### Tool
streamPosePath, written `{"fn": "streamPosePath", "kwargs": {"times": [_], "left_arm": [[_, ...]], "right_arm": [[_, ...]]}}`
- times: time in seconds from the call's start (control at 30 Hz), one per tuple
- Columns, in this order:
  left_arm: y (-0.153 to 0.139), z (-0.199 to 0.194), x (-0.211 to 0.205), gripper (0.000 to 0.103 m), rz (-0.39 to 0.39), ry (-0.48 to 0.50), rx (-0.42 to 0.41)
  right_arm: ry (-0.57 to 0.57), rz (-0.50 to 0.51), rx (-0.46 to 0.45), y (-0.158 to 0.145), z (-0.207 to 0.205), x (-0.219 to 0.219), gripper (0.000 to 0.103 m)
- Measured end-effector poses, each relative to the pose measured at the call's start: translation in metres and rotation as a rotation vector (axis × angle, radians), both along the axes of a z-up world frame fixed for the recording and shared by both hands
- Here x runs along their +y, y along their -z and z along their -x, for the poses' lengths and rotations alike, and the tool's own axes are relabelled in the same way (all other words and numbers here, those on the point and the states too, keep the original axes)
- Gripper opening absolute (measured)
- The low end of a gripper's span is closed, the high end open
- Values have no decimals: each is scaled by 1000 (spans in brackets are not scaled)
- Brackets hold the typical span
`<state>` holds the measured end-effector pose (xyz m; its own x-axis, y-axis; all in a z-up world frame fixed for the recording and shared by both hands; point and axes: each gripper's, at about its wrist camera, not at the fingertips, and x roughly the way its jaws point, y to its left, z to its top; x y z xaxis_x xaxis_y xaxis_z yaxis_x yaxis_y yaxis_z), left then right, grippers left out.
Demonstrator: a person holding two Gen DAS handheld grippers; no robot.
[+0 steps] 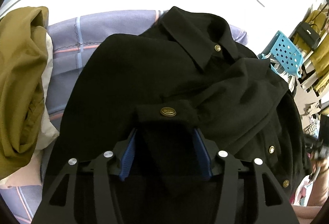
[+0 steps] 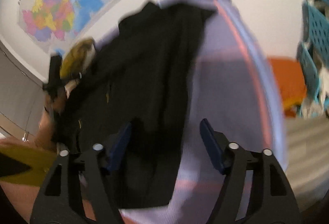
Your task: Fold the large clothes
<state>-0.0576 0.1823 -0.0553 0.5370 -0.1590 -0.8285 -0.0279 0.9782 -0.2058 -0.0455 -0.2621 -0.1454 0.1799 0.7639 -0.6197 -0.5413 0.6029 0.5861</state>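
1. As the left gripper (image 1: pixel 165 154) stands over a black jacket (image 1: pixel 144 71) spread on a lilac bedsheet (image 1: pixel 98 26), a dark fold of the cloth fills the gap between its blue pads (image 1: pixel 129 154); the fingers sit partly apart, and whether the pads bite on the fold or merely flank it cannot be told, so dark is the cloth there.

2. Just ahead of those fingertips lies a buttoned tab with a brass button (image 1: pixel 168 111); beyond it the collar (image 1: pixel 197 38) carries a second brass button, with the placket trailing off to the right of the fingers.

3. Left of the fingers and well apart, an olive garment (image 1: pixel 22 84) lies heaped over something pale.

4. In the blurred right wrist view, the right gripper (image 2: pixel 165 143) hangs with its fingers wide apart and nothing pressed between them; the jacket's near edge passes under the left finger, bare sheet under the right.

5. Farther off, past the jacket, a wall map (image 2: pixel 47 12) hangs to the left, and teal baskets (image 2: pixel 316 24) stand to the right of the fingers.

6. Judged from this, a fold is being set down or a new hold is being taken. Done well, each gripper should pinch a hem or seam, not loose bulk, and draw the layer flat and level so the buttons stay aligned and no crease is trapped.
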Motion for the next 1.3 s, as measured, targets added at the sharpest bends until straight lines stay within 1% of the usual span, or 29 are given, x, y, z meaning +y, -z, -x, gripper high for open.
{"fn": "streamPosePath", "kwargs": {"times": [0.03,0.07,0.1,0.13,0.17,0.23,0.27,0.3,0.33,0.37,0.43,0.47,0.5,0.53,0.6,0.67,0.7,0.73,0.8,0.83,0.9,0.97,1.03,1.1,1.13,1.17,1.23,1.27,1.3], "left_arm": [[1,0,-1,52,-4,2,1],[1,-1,-1,52,-7,1,3],[1,-1,-1,52,-7,-2,3],[1,0,-1,52,-8,-5,3],[1,0,-2,52,-6,-9,4],[-1,3,-3,52,-9,-11,0],[-3,5,-4,52,-17,-13,-4],[-5,8,-5,52,-28,-14,-11],[-7,11,-7,52,-37,-7,-19],[-8,12,-8,53,-44,0,-24],[-9,15,-10,56,-52,15,-29],[-7,15,-13,57,-61,24,-25],[-5,14,-16,57,-79,22,-21],[-2,12,-18,57,-99,17,-16],[-2,13,-19,57,-99,13,-17],[-8,19,-17,57,-82,21,-34],[-14,25,-16,58,-88,22,-50],[-19,31,-15,58,-104,18,-69],[-30,49,-14,66,-123,35,-114],[-33,57,-13,68,-115,46,-122],[-35,76,-14,69,-87,74,-123],[-28,98,-20,72,-78,105,-103],[-19,112,-24,72,-79,122,-79],[-8,130,-28,72,-109,125,-59],[-7,139,-27,72,-126,117,-67],[-8,146,-23,72,-135,101,-81],[-16,164,-6,72,-138,30,-109],[-19,172,4,73,-149,-9,-119],[-22,180,14,76,-168,-47,-126]], "right_arm": [[-7,-37,18,0,3,-1,71],[-9,-60,40,2,7,0,62],[-8,-41,24,1,11,3,58],[-22,-12,0,-1,15,7,49],[-25,3,-6,-3,16,8,20],[31,23,-23,-14,17,-5,18],[75,19,-50,-27,20,-20,17],[97,14,-70,-35,24,-29,17],[129,60,-119,-46,29,-39,17],[166,148,-147,-49,31,-42,17],[174,225,-127,-40,29,-36,17],[166,264,-106,-32,28,-28,20],[162,306,-107,-28,28,-22,30],[158,345,-114,-25,28,-16,33],[183,329,-135,-34,29,-17,38],[218,290,-189,-56,31,-18,40],[229,287,-218,-62,34,-18,46],[230,280,-259,-72,39,-15,47],[157,215,-313,-87,47,1,48],[121,195,-327,-91,52,12,49],[15,164,-350,-93,59,39,55],[-97,139,-360,-90,67,71,55],[-210,107,-357,-86,75,104,55],[-317,90,-340,-77,81,137,55],[-356,88,-328,-74,87,151,55],[-411,102,-308,-68,91,168,58],[-456,169,-306,-62,96,194,60],[-479,167,-310,-63,97,200,60],[-495,144,-313,-67,98,205,60]]}}
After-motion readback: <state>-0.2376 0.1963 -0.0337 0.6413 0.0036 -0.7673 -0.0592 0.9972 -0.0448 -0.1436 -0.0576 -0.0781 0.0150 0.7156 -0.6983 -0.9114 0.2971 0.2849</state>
